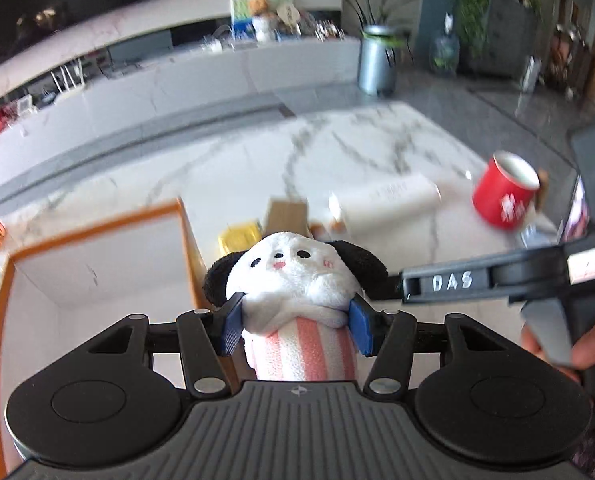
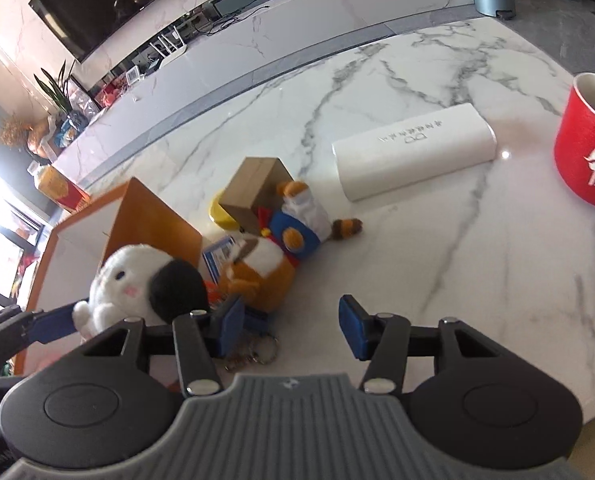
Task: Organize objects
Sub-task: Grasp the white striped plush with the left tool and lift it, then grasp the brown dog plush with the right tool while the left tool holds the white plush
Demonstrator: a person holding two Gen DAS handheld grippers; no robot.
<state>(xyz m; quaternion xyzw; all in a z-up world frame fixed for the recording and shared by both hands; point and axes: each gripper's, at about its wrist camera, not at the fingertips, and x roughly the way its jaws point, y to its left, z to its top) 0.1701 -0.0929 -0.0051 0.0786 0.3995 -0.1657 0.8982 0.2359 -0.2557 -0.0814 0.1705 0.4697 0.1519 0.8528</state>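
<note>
The left gripper (image 1: 297,322) has its jaws clamped on one panda toy (image 1: 297,276), squeezing it just under the head. The panda is held up in the air beside the orange box (image 1: 97,232), not touching the surface (image 2: 437,260).

The right gripper (image 2: 291,326) has its jaws apart, with nothing between them. It hangs just above the surface, near a small pile.

The pile has one plush in a blue suit (image 2: 297,228), one orange plush (image 2: 257,276), one brown carton (image 2: 253,190), one yellow thing (image 2: 221,210) and one key ring (image 2: 253,356), all close together beside the box.

One white case (image 2: 413,150) lies flat, apart from the pile. One red cup (image 2: 587,148) stands upright on the far right.
</note>
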